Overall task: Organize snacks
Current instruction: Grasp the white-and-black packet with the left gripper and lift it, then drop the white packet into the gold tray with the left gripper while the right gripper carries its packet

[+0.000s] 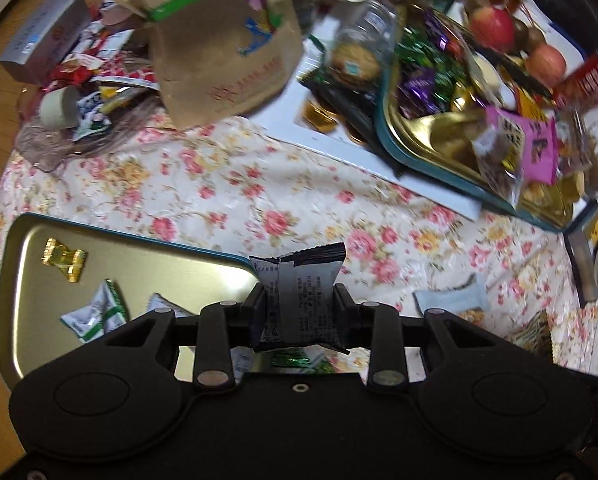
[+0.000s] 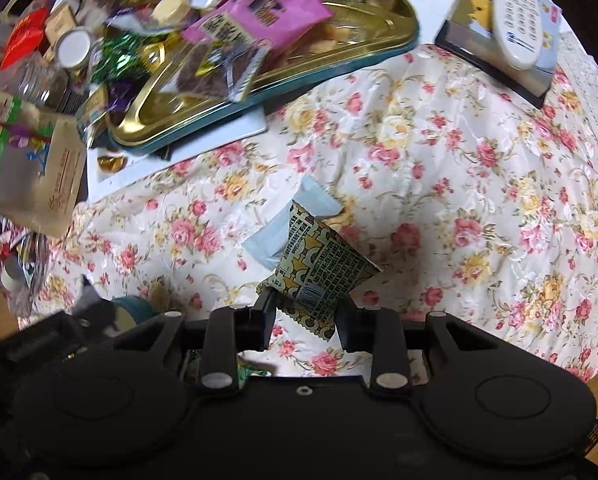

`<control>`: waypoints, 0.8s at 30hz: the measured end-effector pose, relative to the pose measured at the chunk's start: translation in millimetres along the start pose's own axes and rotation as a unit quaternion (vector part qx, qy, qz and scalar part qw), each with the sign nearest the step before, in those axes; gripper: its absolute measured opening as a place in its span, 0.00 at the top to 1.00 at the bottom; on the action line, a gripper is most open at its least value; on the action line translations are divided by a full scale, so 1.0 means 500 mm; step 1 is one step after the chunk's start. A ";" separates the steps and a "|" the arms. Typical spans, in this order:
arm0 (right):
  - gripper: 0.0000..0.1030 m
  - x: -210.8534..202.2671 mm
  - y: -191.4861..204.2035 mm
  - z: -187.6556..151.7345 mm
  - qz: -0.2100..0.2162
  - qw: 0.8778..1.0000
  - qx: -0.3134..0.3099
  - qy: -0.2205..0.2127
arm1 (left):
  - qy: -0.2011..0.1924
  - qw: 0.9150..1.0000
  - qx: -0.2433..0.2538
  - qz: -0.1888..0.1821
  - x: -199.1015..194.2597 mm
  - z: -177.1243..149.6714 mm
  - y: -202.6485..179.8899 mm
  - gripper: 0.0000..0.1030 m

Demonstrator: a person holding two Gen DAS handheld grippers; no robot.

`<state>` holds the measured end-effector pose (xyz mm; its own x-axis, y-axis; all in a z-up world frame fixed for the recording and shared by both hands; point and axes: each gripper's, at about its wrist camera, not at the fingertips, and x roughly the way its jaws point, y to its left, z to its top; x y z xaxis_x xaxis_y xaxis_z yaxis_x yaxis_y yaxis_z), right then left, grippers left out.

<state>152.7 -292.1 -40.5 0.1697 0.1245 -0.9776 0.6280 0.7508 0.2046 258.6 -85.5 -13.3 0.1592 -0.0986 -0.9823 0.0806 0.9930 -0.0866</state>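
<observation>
My left gripper (image 1: pixel 299 300) is shut on a black-and-white snack packet (image 1: pixel 297 300), held over the right edge of a gold tin tray with a teal rim (image 1: pixel 139 236). That tray holds a gold-wrapped candy (image 1: pixel 63 258) and green-and-white packets (image 1: pixel 97 314). My right gripper (image 2: pixel 305 306) is shut on a yellow-and-black patterned snack packet (image 2: pixel 319 270), held above the floral cloth (image 2: pixel 459 184). A pale blue packet (image 2: pixel 295 220) lies on the cloth just beyond it; it also shows in the left wrist view (image 1: pixel 451 298).
A second gold tray (image 1: pixel 439 136) at the far right is piled with purple and green candies, a pink packet (image 1: pixel 539 148) and cookies. A brown paper bag (image 1: pixel 223 52), a jar (image 1: pixel 363 40), apples (image 1: pixel 493 28), a grey box (image 1: pixel 43 40) and a remote (image 2: pixel 515 12) crowd the far side.
</observation>
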 end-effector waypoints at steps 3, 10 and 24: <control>0.68 0.003 0.024 -0.006 0.000 1.000 -0.016 -0.003 | -0.004 1.000 -0.020 0.005 -0.006 0.006 0.030 0.59; 0.68 0.006 0.084 -0.021 0.015 0.999 -0.048 -0.011 | -0.009 0.998 -0.053 0.014 -0.017 0.024 0.101 0.59; 0.68 0.013 0.226 -0.081 0.052 0.987 -0.154 -0.022 | -0.031 0.990 -0.130 0.045 -0.047 0.053 0.259 0.59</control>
<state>194.1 -180.2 -25.7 0.2578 0.1883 -0.9477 0.3467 0.8975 0.2726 291.6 43.8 3.1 0.2141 -0.0057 -0.9768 -0.1904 0.9806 -0.0475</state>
